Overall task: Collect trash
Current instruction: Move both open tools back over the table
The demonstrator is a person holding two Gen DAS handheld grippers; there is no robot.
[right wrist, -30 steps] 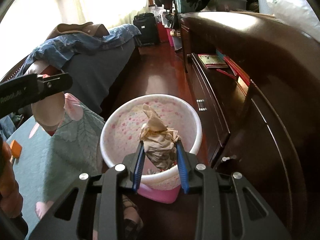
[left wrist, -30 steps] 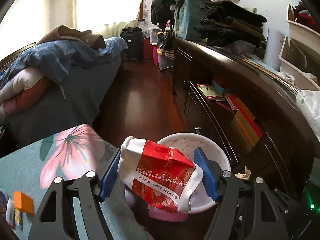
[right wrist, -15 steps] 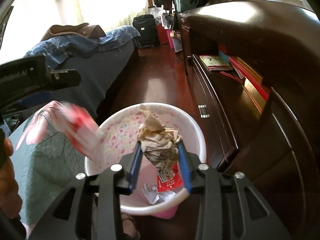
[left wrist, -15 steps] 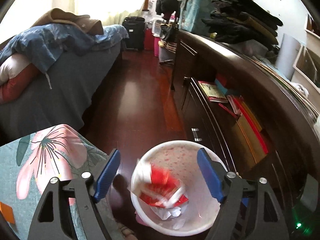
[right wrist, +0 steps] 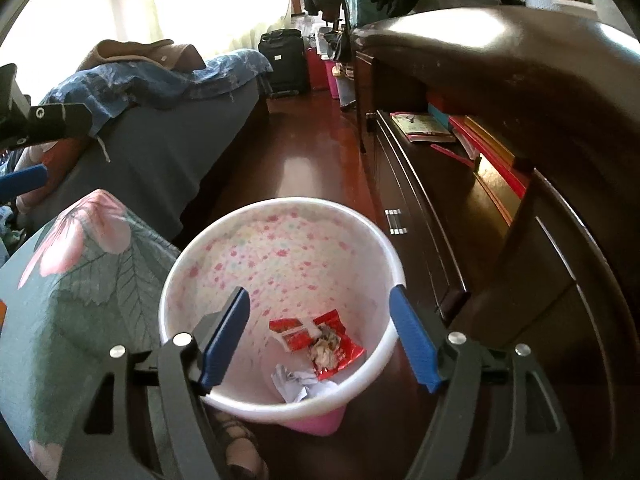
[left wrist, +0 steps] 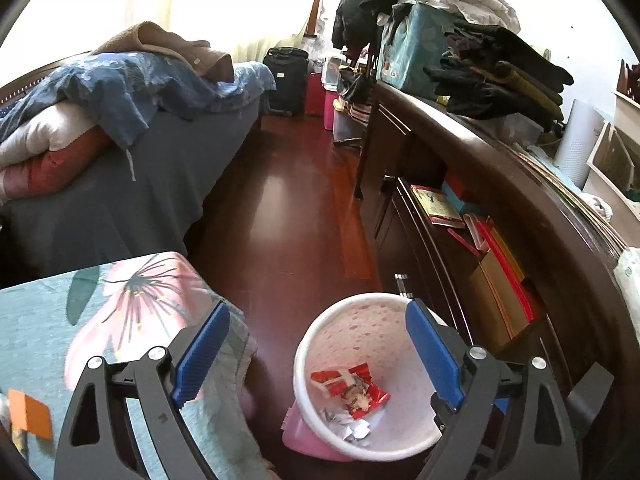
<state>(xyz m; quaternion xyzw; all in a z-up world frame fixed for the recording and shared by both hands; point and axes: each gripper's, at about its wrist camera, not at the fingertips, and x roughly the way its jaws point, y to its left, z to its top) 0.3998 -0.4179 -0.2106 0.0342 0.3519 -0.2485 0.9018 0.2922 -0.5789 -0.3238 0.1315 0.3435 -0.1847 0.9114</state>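
Red wrapper (right wrist: pixel 316 336) lying flat at the bottom of the pink-speckled bin (right wrist: pixel 192 264), crumpled brown paper wad (right wrist: pixel 323 354) resting on it, white scraps (right wrist: pixel 300 386) beside; long axis of the wrapper running roughly across the bin floor, slightly tilted. Right gripper (right wrist: pixel 320 340) above the bin, jaws opening, nothing between them; left gripper (left wrist: pixel 316 356) likewise opening and empty, off toward the floral cloth (left wrist: pixel 60 320). Both pieces apparently binned; orange scrap (left wrist: pixel 30 414) on the cloth possibly left to collect.
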